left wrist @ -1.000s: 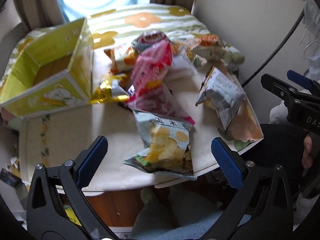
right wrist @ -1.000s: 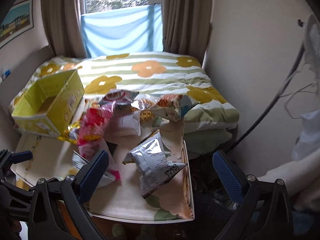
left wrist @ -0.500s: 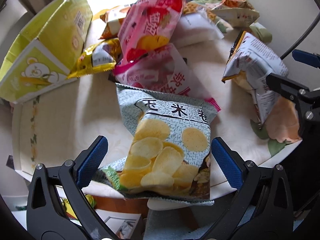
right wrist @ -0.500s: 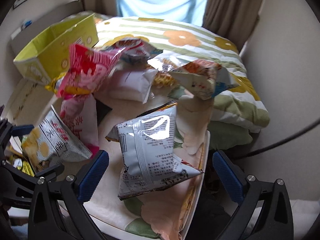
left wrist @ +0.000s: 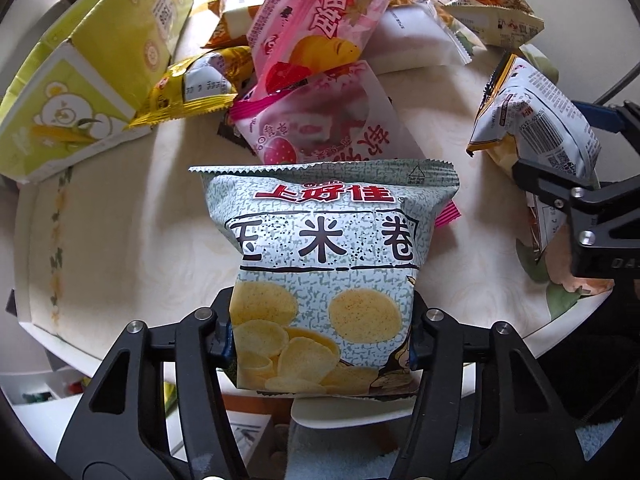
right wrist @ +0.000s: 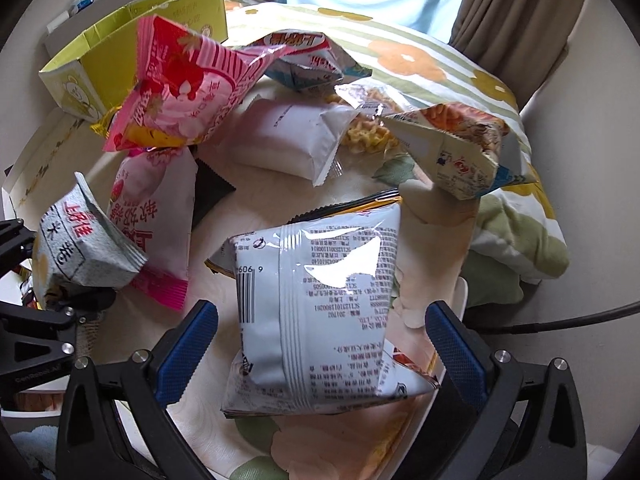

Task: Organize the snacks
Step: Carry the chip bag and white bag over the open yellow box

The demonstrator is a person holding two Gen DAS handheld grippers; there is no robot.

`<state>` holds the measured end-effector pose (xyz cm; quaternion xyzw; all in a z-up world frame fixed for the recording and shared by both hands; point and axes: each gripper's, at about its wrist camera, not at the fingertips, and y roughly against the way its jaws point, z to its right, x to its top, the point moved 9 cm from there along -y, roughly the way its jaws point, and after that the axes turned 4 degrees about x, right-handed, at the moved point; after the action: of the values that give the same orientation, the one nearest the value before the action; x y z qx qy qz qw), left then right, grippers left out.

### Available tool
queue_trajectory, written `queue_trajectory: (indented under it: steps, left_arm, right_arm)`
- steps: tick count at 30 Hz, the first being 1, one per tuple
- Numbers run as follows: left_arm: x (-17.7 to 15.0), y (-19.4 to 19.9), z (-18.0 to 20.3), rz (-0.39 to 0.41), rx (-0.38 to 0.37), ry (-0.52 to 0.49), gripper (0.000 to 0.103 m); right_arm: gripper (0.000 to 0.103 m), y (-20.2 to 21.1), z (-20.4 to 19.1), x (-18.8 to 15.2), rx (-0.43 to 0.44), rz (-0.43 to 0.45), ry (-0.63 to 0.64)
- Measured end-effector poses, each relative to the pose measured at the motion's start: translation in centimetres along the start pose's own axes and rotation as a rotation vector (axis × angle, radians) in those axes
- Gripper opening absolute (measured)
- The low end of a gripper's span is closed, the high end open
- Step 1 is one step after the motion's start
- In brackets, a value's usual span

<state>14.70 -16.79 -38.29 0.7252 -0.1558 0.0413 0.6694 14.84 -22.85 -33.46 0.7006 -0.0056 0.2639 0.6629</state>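
Pink snack bags (left wrist: 320,40) behind green chip bag (left wrist: 328,264)

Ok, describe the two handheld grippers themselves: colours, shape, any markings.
Both look alike. The left gripper has a matte black frame of angular struts with triangular cut-outs and silver round pivot bolts. The right gripper shows the same black frame and bolts, and its fingers carry blue, finely textured pads. Pale lettering is printed on both frames, too partial to read. No cables or sleeves are visible on either.
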Motion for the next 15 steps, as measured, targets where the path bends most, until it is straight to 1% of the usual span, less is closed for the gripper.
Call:
queue_trajectory:
  steps: [4,5,7,8,9,10,12,15]
  left_arm:
    - [0.1,0.8,-0.5,0.012,0.001,0.025,0.054]
    - [0.3,1.0,-0.7,0.016,0.006,0.029,0.054]
    - [0.5,1.2,-1.0,0.02,0.012,0.04,0.054]
    - [0.5,1.3,-1.2,0.022,0.013,0.045,0.054]
    - [0.4,1.5,-1.3,0.024,0.013,0.048,0.054]
    - [0.6,1.6,-1.4,0.028,0.014,0.051,0.054]
    - [0.7,2.0,-1.5,0.031,0.017,0.053,0.054]
    - [0.9,2.6,-1.7,0.041,0.018,0.061,0.054]
  right_arm:
    - [0.103,-0.8,-0.2,-0.2,0.027,-0.016,-0.006]
    - [0.101,-0.9,-0.2,-0.2,0.031,-0.018,-0.007]
    - [0.093,-1.4,-0.3,-0.4,0.04,-0.032,-0.005]
    - [0.082,-1.7,-0.4,-0.5,0.044,-0.045,-0.001]
    - [0.073,-2.0,-0.5,-0.7,0.04,-0.057,0.004]
    - [0.072,-2.3,-0.6,-0.8,0.045,-0.063,0.006]
    - [0.065,-2.2,-0.7,-0.8,0.041,-0.057,0.002]
    - [0.059,-1.9,-0.7,-0.8,0.045,-0.057,-0.013]
